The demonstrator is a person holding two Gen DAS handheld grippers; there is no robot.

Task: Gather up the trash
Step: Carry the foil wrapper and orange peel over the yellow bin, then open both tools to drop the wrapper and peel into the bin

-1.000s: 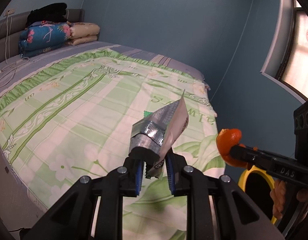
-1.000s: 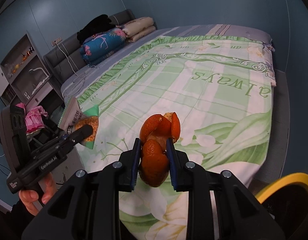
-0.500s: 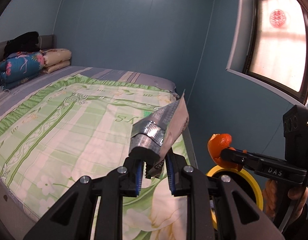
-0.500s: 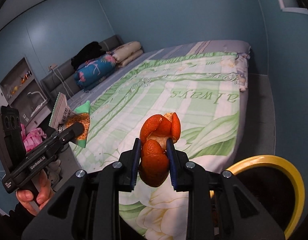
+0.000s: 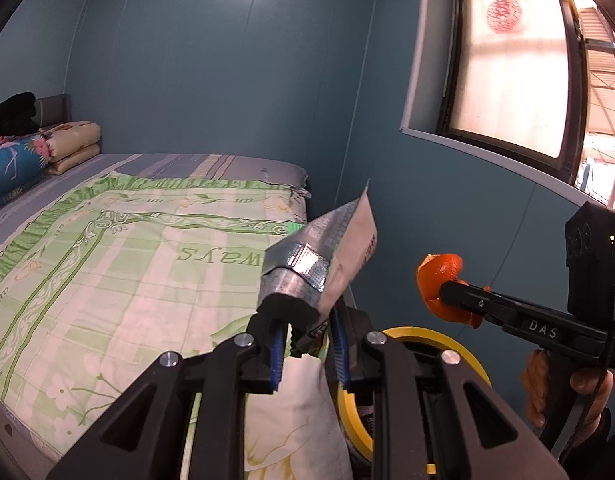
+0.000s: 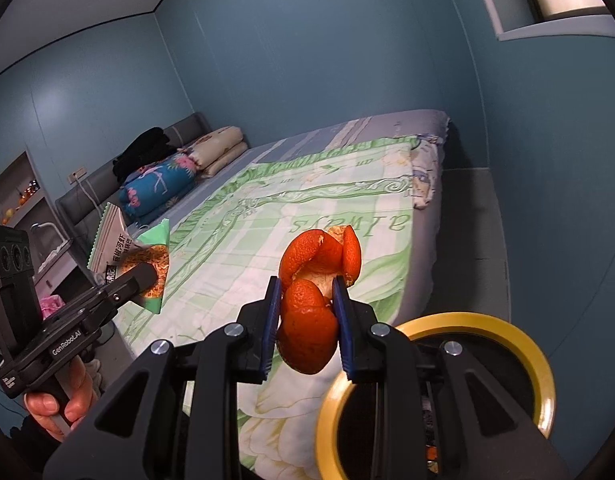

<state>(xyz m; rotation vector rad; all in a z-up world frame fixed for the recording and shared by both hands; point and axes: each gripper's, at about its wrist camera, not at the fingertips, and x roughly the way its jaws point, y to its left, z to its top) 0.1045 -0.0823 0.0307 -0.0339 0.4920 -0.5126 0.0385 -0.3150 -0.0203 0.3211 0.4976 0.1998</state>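
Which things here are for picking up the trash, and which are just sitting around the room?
For the job:
- orange peel, clamped in the right gripper
- snack wrapper, clamped in the left gripper
- yellow-rimmed bin, by the foot of the bed

Just lying about:
- bed with its green quilt
- folded blankets near the headboard
- window

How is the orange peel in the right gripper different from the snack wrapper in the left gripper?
The orange peel is thick, curled and bright orange; the snack wrapper is a thin, flat foil packet, silver on one side and printed on the other. The peel bulges between the right gripper fingers, while the wrapper sticks up well past the left gripper fingers. Both are clamped, near the yellow-rimmed bin.
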